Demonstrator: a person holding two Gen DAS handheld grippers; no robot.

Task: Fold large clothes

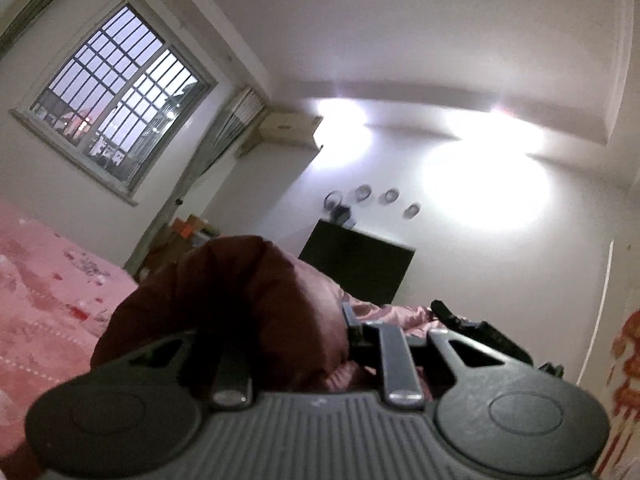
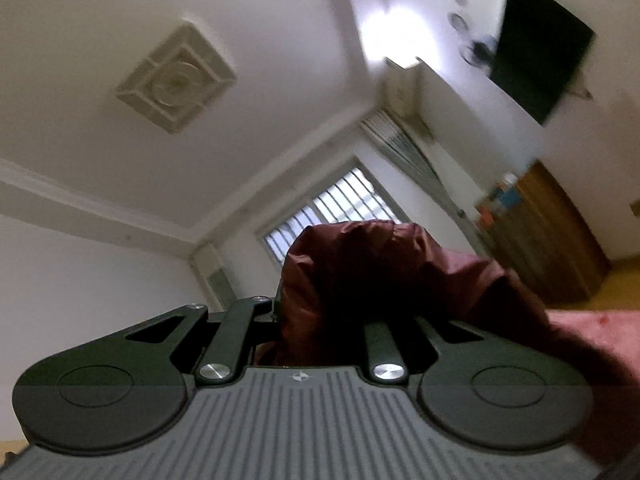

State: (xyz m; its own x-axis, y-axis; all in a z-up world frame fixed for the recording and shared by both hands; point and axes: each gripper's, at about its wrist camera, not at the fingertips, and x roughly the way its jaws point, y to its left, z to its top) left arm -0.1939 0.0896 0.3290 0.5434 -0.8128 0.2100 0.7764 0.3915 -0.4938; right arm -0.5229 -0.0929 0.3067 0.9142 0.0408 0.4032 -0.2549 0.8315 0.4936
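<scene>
Fingers (image 1: 280, 320) of the left gripper (image 1: 296, 328) and of the right gripper (image 2: 320, 312) are clenched on the maroon garment (image 2: 360, 264), bunched directly ahead of both and draped toward the pink bed (image 1: 48, 280) below.

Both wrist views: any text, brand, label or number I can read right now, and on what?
No readable text in either view.
Right gripper body: a small white emblem, a symbol, no letters.
Air conditioner: any marking too blurred to read.
Red pattern on the wall: blurred, cannot tell if it is writing.
Maroon jacket: no label visible.
</scene>
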